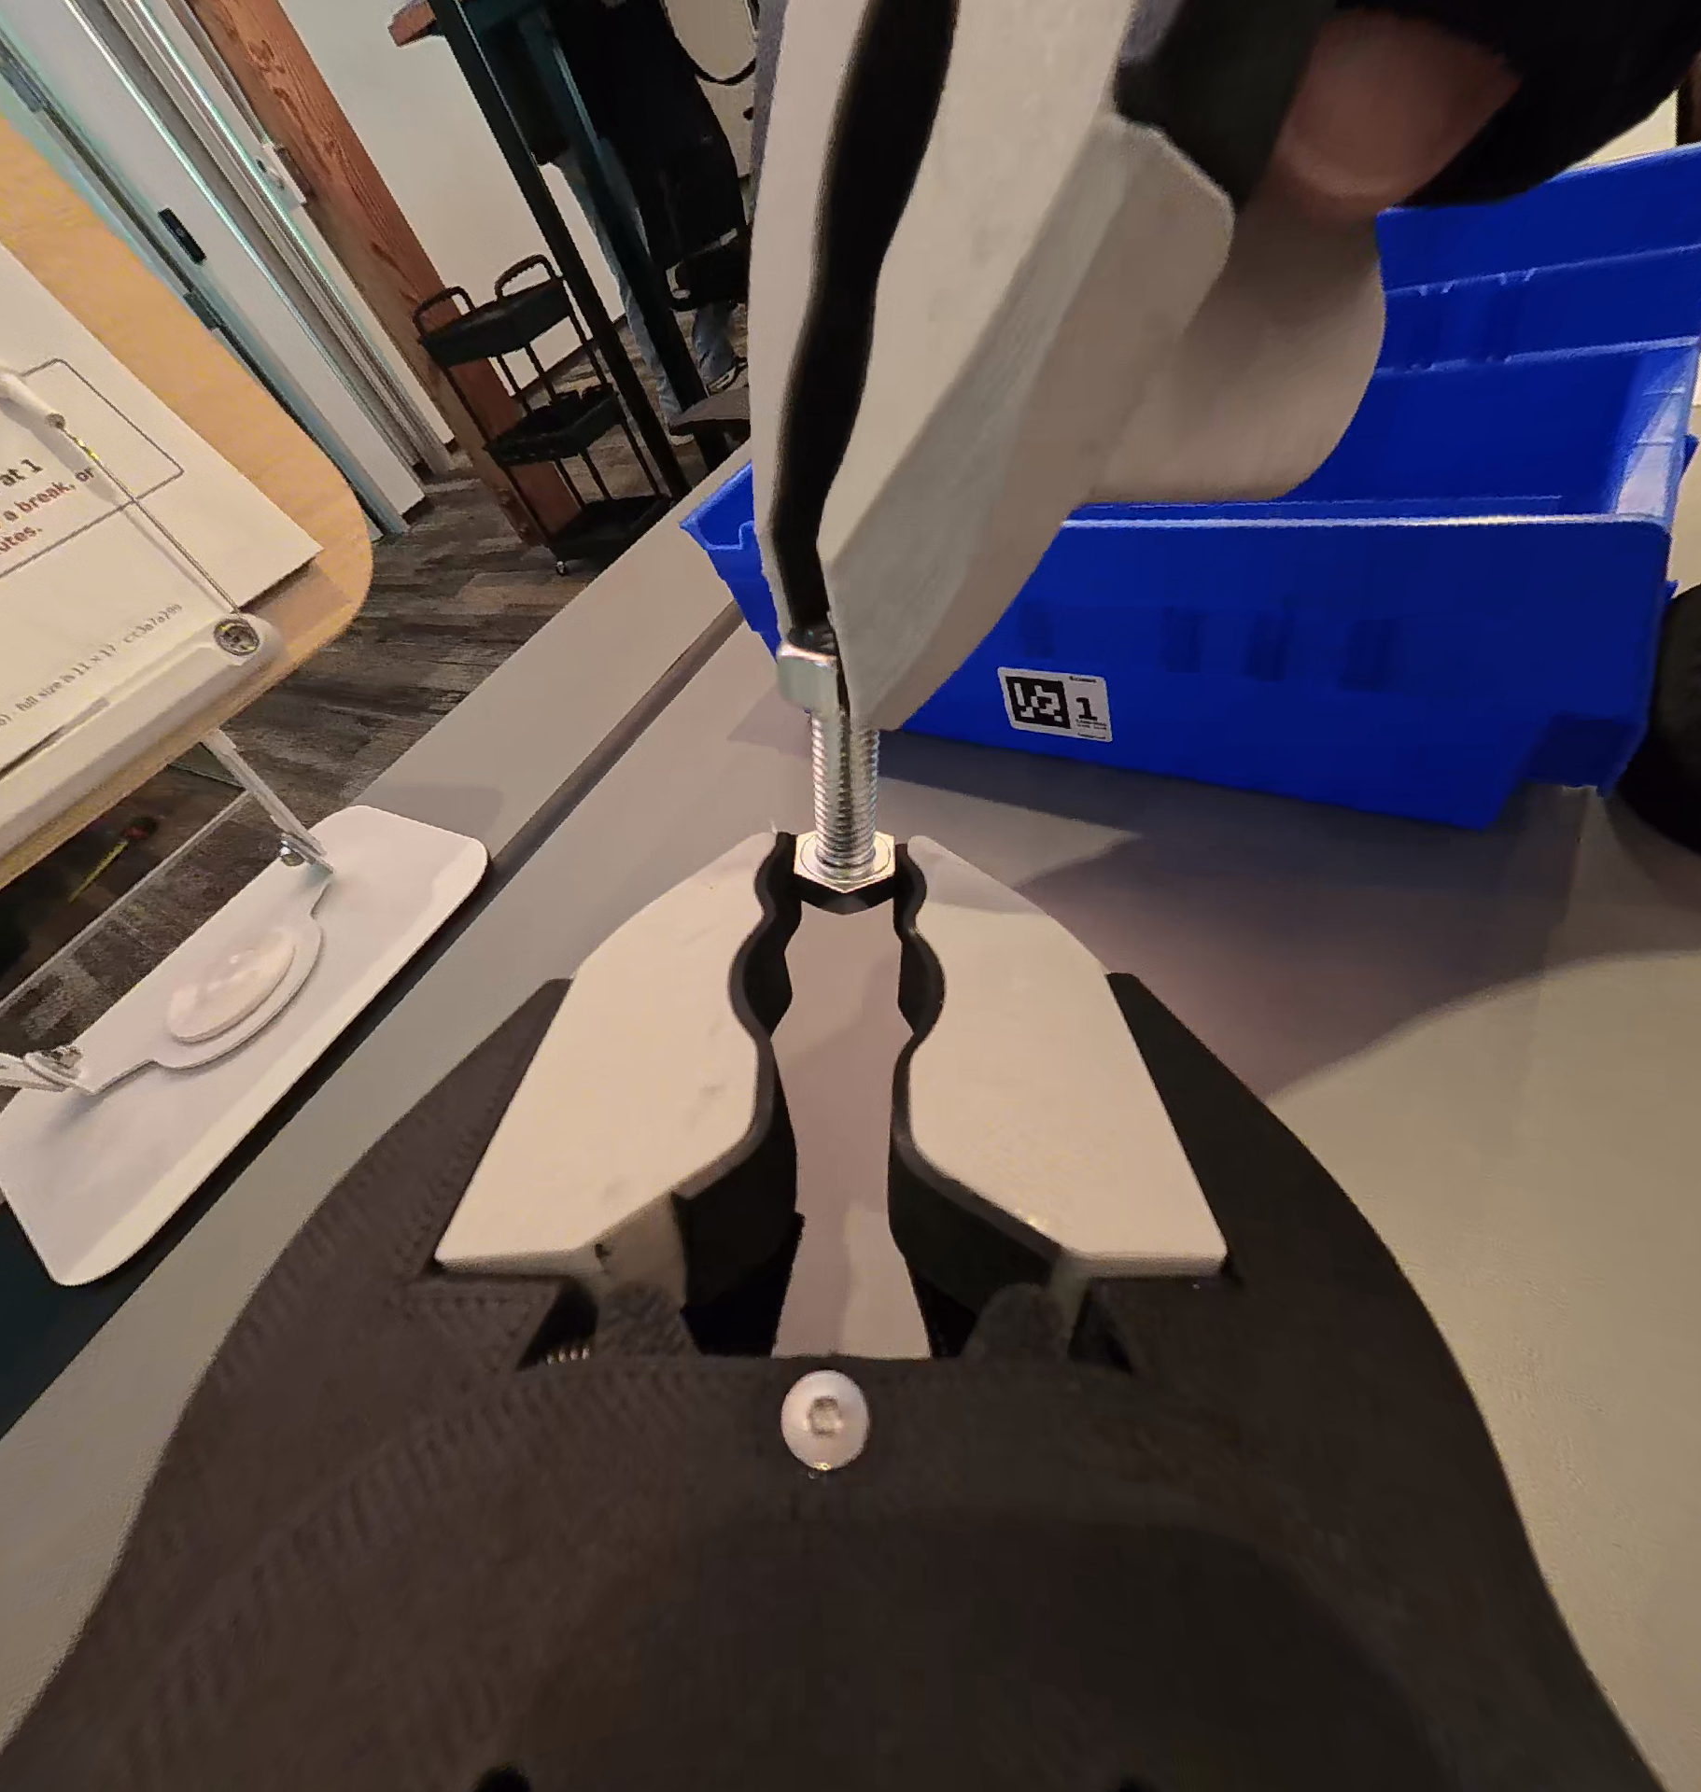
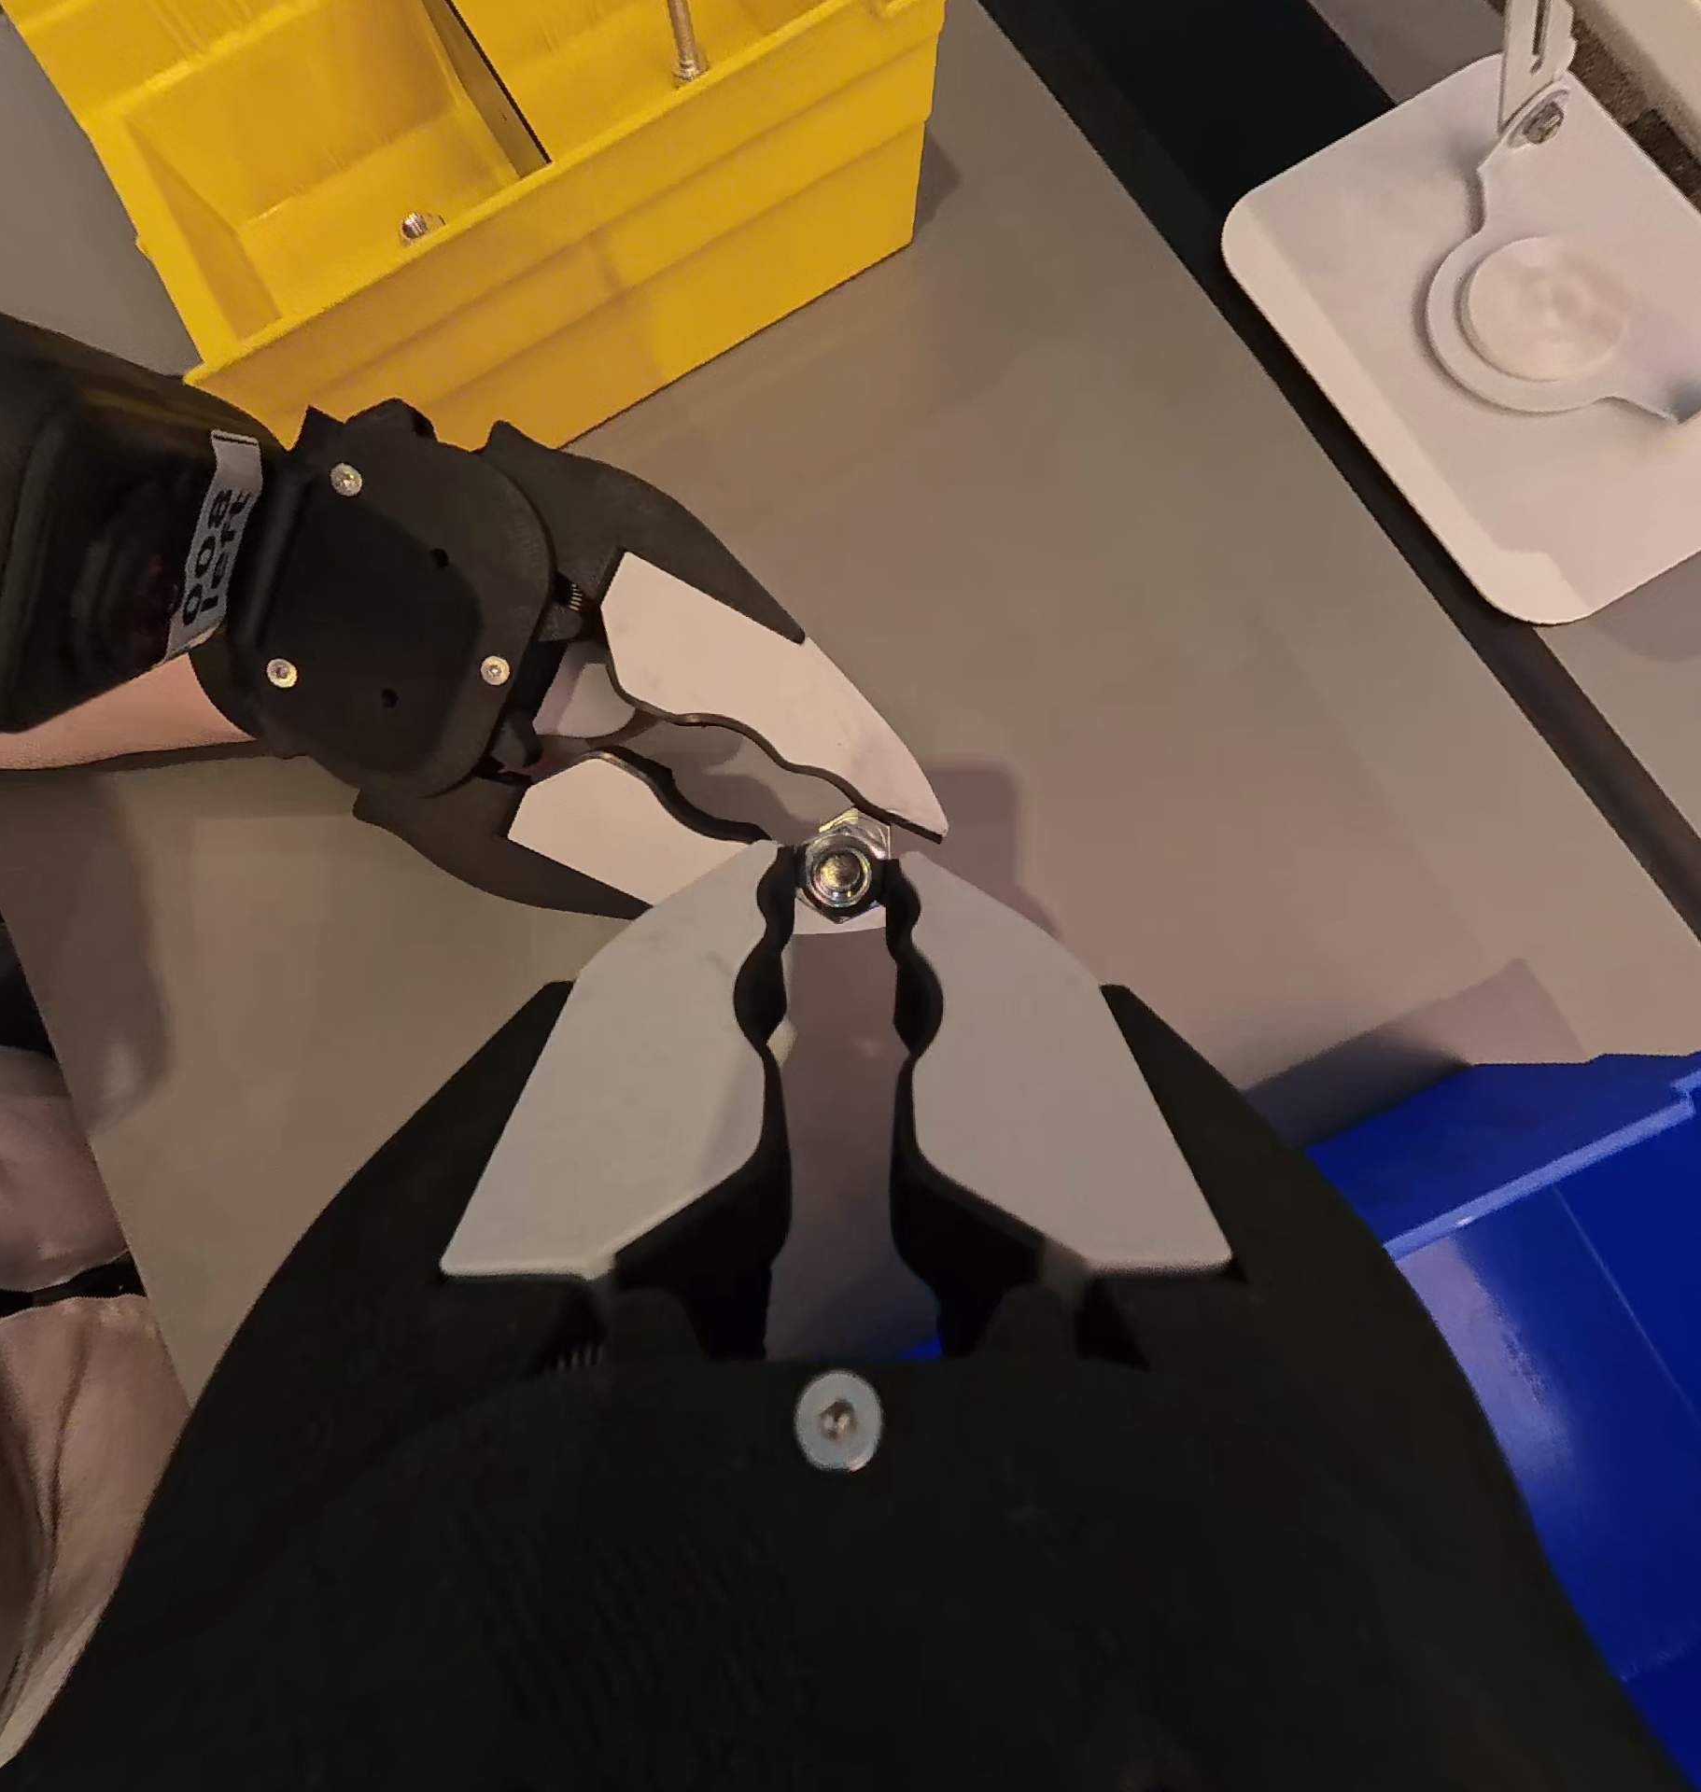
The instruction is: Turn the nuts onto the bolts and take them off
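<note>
- Our left hand-held gripper (image 1: 842, 878) is closed narrowly on the lower hex piece (image 1: 842, 866) of the bolt (image 1: 839, 790), which we take to be its head, though it could be a nut
- The bolt stands upright over the grey counter (image 1: 1409, 970), its long axis running straight up from the left tips
- Our right hand-held gripper (image 2: 839, 878) comes down from above and pinches the nut (image 2: 839, 876) at the bolt's top end
- In the right wrist view we look straight down the bolt's axis, so that gripper is in line with the thread
- Both grippers touch the assembly; the right one, we judge, must turn about this upright axis while the left holds firm
- The blue bin (image 1: 1409, 601) lies just behind
</note>
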Tool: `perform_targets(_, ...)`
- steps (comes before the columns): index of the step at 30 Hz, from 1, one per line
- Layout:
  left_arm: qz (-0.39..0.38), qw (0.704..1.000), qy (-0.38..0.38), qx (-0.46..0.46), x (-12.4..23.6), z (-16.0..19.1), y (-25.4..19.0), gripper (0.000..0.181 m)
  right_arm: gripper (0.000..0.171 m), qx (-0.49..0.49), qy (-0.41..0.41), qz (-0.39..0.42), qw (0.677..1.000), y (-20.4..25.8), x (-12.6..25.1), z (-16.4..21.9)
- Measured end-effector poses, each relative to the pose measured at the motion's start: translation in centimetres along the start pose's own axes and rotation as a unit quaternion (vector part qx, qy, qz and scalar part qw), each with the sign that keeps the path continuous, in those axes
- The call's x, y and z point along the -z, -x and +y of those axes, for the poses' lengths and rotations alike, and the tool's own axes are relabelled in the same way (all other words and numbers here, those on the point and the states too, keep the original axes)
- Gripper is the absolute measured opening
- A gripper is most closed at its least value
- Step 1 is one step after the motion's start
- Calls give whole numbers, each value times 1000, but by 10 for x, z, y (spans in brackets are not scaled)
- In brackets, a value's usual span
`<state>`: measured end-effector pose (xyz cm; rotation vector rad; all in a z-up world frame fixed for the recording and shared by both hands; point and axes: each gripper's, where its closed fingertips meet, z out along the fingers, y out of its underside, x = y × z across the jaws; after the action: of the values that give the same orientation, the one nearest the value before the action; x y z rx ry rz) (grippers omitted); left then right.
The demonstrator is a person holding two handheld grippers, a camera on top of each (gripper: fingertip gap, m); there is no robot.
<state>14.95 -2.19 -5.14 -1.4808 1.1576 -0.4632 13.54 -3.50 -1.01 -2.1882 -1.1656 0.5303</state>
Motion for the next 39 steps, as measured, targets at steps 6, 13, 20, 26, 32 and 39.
perform_targets(6, -1, 1000, 1, 2, -1, 0, -1, 18, 19, -2, 0, -4, 1000, -1, -2, 0)
perform_targets(13, 0, 1000, -3, 15, 0, -1, 2, 18, 24, 10, -20, -6, 1000, 0, 1, -6)
perform_targets(20, 11, 997, -38, 68, 7, -11, 9, 18, 40, 79, -92, -13, 992, 4, 16, -26)
perform_targets(26, 20, 989, -96, 110, 26, -37, 22, 18, 60, 201, -181, -17, 962, 22, 23, -47)
perform_targets(32, 5, 987, -100, 127, 34, -42, 34, 18, 60, 226, -200, -22, 953, 36, 24, -54)
perform_targets(39, 4, 987, -102, 127, 36, -43, 37, 18, 52, 230, -199, -1, 953, 37, 29, -57)
